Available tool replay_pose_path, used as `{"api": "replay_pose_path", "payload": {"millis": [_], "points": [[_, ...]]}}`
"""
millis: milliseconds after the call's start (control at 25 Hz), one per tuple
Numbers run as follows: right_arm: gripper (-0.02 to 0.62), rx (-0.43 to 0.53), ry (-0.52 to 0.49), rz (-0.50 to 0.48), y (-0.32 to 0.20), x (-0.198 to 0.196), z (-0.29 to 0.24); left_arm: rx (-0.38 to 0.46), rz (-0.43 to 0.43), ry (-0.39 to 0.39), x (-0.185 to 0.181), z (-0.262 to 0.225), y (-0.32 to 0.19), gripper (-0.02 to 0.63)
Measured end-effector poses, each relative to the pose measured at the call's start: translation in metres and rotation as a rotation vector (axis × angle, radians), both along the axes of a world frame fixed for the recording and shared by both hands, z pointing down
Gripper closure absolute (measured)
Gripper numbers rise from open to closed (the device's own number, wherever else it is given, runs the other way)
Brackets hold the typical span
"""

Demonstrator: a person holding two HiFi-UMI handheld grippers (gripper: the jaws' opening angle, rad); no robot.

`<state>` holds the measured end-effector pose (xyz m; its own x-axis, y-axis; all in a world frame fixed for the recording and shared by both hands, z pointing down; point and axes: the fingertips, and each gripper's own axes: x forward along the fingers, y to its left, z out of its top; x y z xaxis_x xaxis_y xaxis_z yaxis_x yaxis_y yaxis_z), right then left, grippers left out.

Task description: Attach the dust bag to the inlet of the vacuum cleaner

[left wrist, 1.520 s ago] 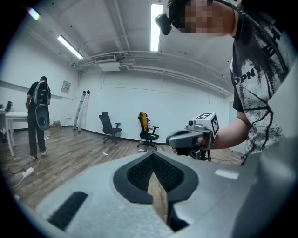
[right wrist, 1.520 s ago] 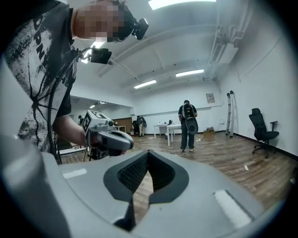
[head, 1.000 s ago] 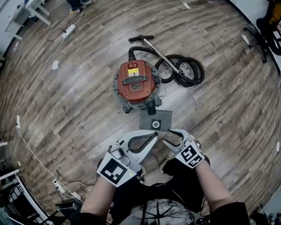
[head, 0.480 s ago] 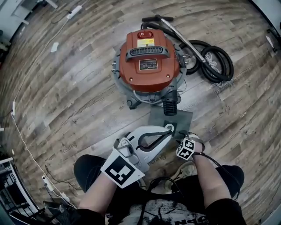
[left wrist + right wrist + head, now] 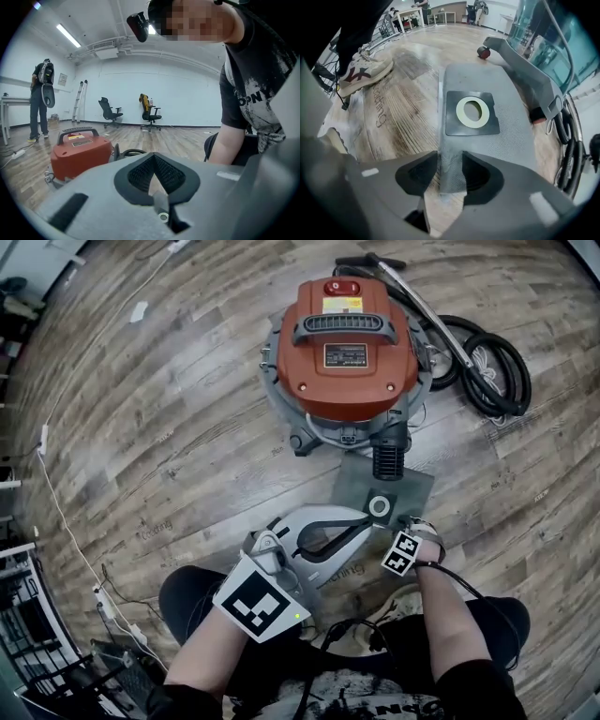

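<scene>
The red vacuum cleaner [image 5: 345, 343] stands on the wood floor, its black ribbed inlet [image 5: 388, 457] facing me. Just in front lies the flat grey dust bag [image 5: 405, 486], its dark collar and pale ring [image 5: 380, 507] facing up. My right gripper [image 5: 410, 538] points straight down over the bag's near corner. In the right gripper view [image 5: 451, 176] that corner of the bag [image 5: 487, 122] lies between the open jaws, which have just been closing. My left gripper [image 5: 364, 517] hovers shut and empty beside the bag; its view [image 5: 154, 176] shows the vacuum [image 5: 79, 154] at left.
The black hose and metal wand [image 5: 478, 352] lie coiled behind the vacuum on the right. A white cable [image 5: 56, 512] runs along the floor at left. My shoe [image 5: 365, 70] rests near the bag. A standing person [image 5: 40, 98] and office chairs [image 5: 150, 115] are far off.
Both grippers have dropped towards the floor and the head has come closer to the vacuum. The right gripper has turned from pointing forward to pointing down over the bag's near corner.
</scene>
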<state>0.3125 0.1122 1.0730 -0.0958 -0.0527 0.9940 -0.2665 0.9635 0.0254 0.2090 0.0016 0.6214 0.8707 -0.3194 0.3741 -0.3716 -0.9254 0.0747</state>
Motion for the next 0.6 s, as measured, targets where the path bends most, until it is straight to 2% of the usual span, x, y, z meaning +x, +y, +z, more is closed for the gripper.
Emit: {"api": "replay_pose_path", "payload": {"millis": [320, 600], "points": [[0.534, -0.004, -0.001, -0.062, -0.002, 0.0, -0.014, 0.006, 0.001, -0.006, 0.0, 0.007, 0.0, 0.607], [0.552, 0.009, -0.022, -0.128, -0.023, 0.001, -0.063, 0.042, 0.03, 0.013, 0.008, -0.001, -0.006, 0.607]]}}
